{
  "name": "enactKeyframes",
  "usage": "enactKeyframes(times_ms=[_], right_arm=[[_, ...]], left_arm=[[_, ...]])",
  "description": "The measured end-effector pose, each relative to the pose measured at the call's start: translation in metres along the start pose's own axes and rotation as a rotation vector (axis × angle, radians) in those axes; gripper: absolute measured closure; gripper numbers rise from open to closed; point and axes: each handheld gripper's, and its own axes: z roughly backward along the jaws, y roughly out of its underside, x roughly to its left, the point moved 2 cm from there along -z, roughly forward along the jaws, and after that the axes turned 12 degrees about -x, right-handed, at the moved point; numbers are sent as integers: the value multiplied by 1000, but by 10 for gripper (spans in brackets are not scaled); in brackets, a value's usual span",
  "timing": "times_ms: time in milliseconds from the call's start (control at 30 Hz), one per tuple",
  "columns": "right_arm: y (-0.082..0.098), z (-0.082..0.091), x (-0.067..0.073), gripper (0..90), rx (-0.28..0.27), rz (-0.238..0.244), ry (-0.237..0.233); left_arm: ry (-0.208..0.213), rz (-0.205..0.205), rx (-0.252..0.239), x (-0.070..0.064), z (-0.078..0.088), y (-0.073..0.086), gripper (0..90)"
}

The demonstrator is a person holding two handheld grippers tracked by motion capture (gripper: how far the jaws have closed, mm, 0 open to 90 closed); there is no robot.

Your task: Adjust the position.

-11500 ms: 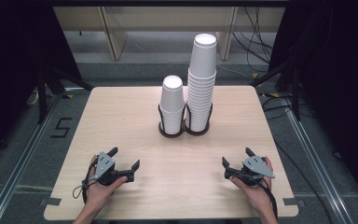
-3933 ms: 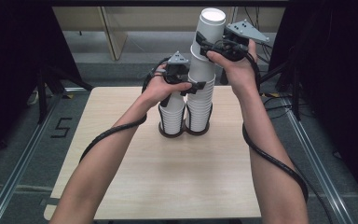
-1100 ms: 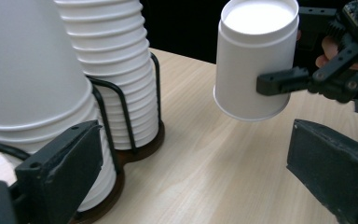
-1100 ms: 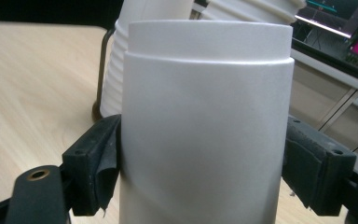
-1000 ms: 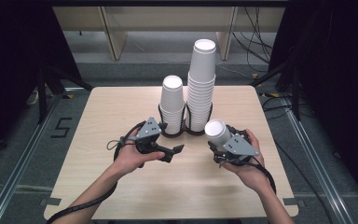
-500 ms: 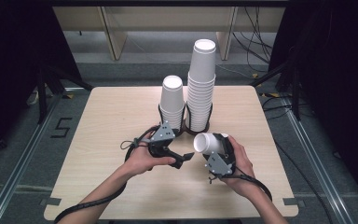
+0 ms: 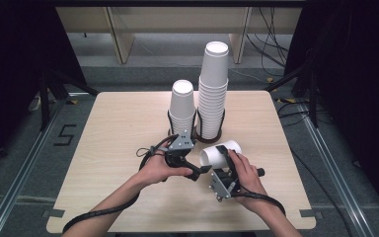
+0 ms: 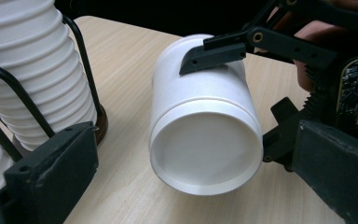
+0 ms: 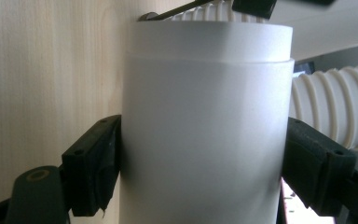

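1. high view: white paper cup (image 7: 220, 152) lies on its side, long axis level, its open mouth toward the left gripper (image 7: 197, 170), clamped in the right gripper (image 7: 225, 159); bare light wooden table (image 7: 113, 128) to the left.
2. left gripper view: jaws wide apart, nothing between the pads; cup mouth faces this camera; tall white cup stack in black wire holder (image 8: 32, 74) close by.
3. right gripper view: both pads (image 9: 93, 172) press the cup wall; ribbed stacks beyond.

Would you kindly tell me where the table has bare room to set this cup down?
The table is bare along its left side, between the left edge and the short stack, and right of the tall stack. The middle front is crowded: both claws meet around the cup.
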Motion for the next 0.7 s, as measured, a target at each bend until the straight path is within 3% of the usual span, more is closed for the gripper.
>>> enactKeyframes(times_ms=[67,233,300,400,433,467,533,633,700], right_arm=[[-1,-1,-2,203,-14,76,-10],[-4,-3,-1,202,-20,144,-25],[-5,-3,-4,202,-13,212,-48],[-6,-3,-2,202,-12,186,-47],[-6,-3,-3,202,-16,206,-49],[-7,-3,-1,202,-6,175,-39],[-8,-3,-2,202,-17,214,-57],[-10,-3,0,202,-20,211,-59],[-10,-4,0,202,-31,242,-65]], left_arm=[[10,-1,11,0,-3,1,0],[19,7,16,-2,-8,2,0],[31,6,19,-3,-11,3,4],[33,9,26,-3,-15,4,9],[30,11,31,-3,-15,4,10],[35,14,24,-3,-16,5,11],[34,15,30,-3,-18,5,13],[32,7,39,-2,-19,6,17],[23,4,27,-1,-21,7,32]])
